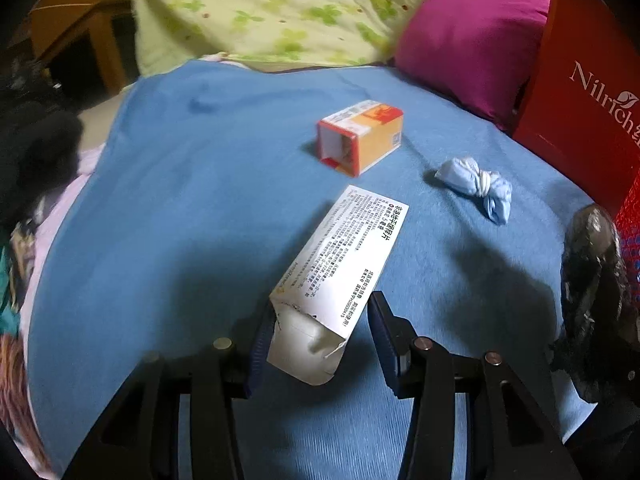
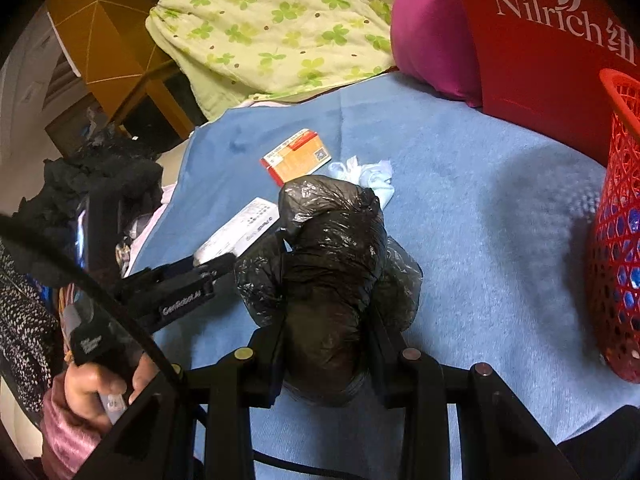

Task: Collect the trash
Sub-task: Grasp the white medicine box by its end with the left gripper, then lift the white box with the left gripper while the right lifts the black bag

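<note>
Collection is barely underway: the right gripper [image 2: 326,344] clamps the black trash bag [image 2: 332,248], the left gripper [image 1: 320,332] straddles the white carton [image 1: 340,256] unclosed, while the orange box [image 1: 360,136] and crumpled tissue [image 1: 476,188] remain on the bed [image 1: 180,200].

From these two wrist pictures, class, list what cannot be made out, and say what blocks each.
- Crumpled pale-blue tissue wad: right wrist view, lower part hidden by the black plastic bag.
- White printed carton: small print blurred in the left wrist view; whether the left gripper touches it is unclear.
- Red mesh basket: contents indistinct, cut by the right edge.
- Right gripper: fingertips buried in the bag.
</note>
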The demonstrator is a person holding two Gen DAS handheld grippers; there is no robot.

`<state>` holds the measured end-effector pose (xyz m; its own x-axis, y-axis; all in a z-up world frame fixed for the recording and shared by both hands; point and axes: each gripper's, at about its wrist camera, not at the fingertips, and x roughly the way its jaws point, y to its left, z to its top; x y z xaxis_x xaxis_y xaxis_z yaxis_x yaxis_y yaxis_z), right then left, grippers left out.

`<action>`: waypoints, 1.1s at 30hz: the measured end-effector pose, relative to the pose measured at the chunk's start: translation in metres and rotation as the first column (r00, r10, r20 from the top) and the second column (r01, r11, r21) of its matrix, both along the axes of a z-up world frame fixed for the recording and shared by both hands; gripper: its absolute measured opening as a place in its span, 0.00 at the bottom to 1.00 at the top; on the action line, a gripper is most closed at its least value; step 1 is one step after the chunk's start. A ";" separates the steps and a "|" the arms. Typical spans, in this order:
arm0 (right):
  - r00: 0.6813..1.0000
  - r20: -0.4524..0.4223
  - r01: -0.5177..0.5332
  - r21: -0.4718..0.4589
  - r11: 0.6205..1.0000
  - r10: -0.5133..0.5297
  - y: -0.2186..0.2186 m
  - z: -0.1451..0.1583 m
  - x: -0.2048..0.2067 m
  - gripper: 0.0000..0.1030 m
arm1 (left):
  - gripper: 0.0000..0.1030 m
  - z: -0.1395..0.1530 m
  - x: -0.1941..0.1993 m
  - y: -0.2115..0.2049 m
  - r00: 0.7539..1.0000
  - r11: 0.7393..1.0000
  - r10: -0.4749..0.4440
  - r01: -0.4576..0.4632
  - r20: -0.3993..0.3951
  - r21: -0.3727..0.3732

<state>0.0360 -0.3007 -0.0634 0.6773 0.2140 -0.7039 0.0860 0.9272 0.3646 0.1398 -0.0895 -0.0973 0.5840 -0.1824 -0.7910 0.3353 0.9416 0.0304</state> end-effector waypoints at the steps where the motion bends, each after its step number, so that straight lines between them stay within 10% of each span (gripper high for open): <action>1: 1.000 -0.003 -0.005 -0.002 1.000 0.005 0.002 0.000 -0.001 0.35 | 0.47 0.000 -0.004 -0.002 1.000 1.000 0.006 -0.006 0.001 0.002; 11: 0.995 -0.102 -0.003 -0.033 0.999 0.000 0.008 -0.033 0.011 0.38 | 0.50 -0.020 -0.001 0.002 0.999 1.000 -0.014 0.015 -0.053 0.018; 24: 0.999 -0.048 0.000 0.137 0.991 0.006 -0.012 -0.023 0.010 0.72 | 0.69 -0.018 0.019 0.005 0.992 0.988 -0.082 0.068 -0.100 -0.137; 31: 0.999 -0.040 0.039 0.255 0.966 -0.030 -0.024 -0.031 0.012 0.72 | 0.67 -0.030 0.020 -0.005 0.991 0.992 -0.098 0.090 -0.095 -0.092; 33: 0.998 -0.052 0.040 0.237 0.971 -0.028 -0.022 -0.034 0.016 0.60 | 0.53 -0.030 0.018 -0.006 0.992 0.992 -0.102 0.095 -0.080 -0.082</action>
<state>0.0519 -0.3223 -0.0978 0.6535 0.3567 -0.6676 0.1388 0.8106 0.5690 0.1573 -0.0953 -0.1277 0.4922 -0.2989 -0.8175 0.4247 0.9023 -0.0741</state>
